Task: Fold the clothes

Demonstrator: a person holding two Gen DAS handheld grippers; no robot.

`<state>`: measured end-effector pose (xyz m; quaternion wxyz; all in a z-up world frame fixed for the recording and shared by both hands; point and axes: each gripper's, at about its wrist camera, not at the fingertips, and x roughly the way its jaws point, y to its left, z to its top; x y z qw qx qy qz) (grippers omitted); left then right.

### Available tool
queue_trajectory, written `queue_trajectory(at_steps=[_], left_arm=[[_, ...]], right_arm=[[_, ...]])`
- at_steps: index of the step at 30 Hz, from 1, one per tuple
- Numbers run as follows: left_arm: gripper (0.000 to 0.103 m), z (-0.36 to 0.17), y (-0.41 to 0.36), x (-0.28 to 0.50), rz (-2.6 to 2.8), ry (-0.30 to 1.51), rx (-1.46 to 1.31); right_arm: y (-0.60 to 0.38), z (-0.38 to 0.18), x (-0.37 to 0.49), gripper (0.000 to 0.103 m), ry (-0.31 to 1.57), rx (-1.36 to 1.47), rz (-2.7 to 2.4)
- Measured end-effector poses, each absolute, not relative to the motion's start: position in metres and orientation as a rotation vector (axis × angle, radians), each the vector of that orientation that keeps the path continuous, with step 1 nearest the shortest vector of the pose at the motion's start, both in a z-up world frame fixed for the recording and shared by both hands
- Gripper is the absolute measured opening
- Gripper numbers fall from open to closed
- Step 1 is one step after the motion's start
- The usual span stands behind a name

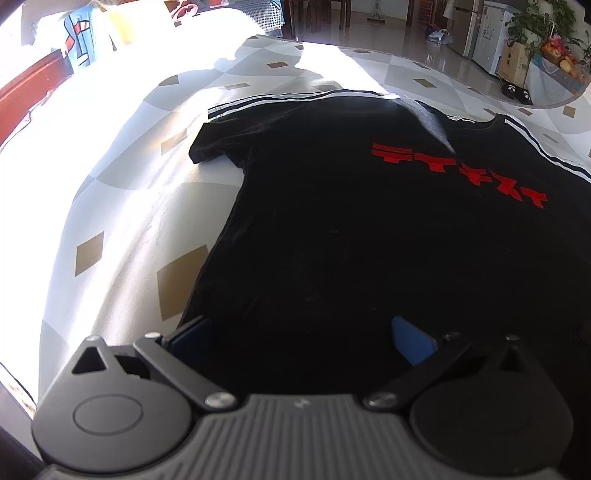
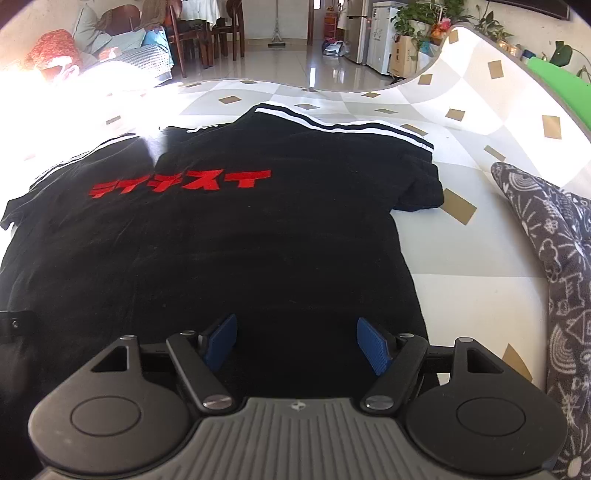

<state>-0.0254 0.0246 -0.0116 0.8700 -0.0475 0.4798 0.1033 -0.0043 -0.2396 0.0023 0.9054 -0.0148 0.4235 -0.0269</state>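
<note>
The black T-shirt [image 2: 221, 251] is still lying spread flat and unfolded on the checked desk [image 2: 461, 295], and both the left hand-held gripper [image 1: 301, 332] and right hand-held gripper [image 2: 295, 341] are hovering open-jawed over its near hem, gripping nothing.

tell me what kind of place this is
Most likely a home living and dining area: wooden dining chairs, a fridge by potted plants, and a black t-shirt spread on a checked cloth.
</note>
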Motion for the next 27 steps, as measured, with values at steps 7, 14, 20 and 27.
queue_trajectory(at_steps=[7, 14, 20, 27], left_arm=[[0.103, -0.011, 0.030, -0.028, 0.204, 0.995, -0.071], [0.103, -0.011, 0.030, -0.027, 0.199, 0.995, -0.065], [0.103, -0.008, 0.026, -0.026, 0.201, 0.985, -0.047], [0.103, -0.002, 0.012, -0.031, 0.176, 0.984, 0.021]], right_arm=[[-0.252, 0.003, -0.004, 0.072, 0.872, -0.020, -0.068], [-0.254, 0.003, -0.002, 0.072, 0.875, -0.025, -0.052], [-0.254, 0.007, -0.004, 0.072, 0.892, -0.014, -0.038], [-0.244, 0.012, -0.013, 0.072, 0.912, -0.014, -0.001]])
